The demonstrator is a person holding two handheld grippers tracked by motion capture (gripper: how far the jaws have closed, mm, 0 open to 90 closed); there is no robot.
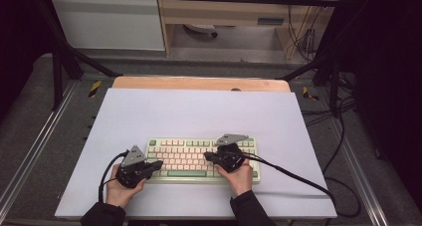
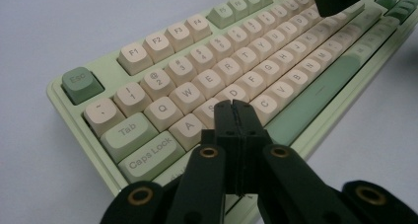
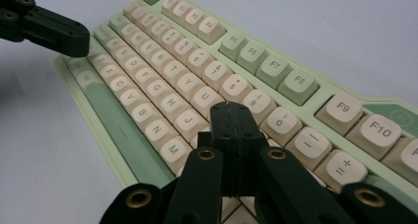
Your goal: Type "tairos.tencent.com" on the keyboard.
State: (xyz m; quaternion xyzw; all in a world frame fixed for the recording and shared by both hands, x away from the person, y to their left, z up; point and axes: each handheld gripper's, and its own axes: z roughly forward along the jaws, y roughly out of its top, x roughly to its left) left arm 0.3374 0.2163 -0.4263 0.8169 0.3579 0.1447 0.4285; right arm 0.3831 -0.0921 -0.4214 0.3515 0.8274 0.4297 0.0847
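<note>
Keyboard [image 1: 201, 159] lay lengthwise, 9 to 3 o'clock; left gripper [image 1: 158, 165] at its 9 end, right gripper [image 1: 209, 157] right of centre, both with jaws closed, empty.

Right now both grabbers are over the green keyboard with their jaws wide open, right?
Not quite. Both grippers are over the green keyboard, but their jaws are shut, not wide open. The left gripper view shows the left gripper pressed closed, and the right gripper view shows the right gripper closed too.

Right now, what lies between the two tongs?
In the high view, keyboard keys span the gap between left tongs and right tongs; nothing else lies there.
</note>
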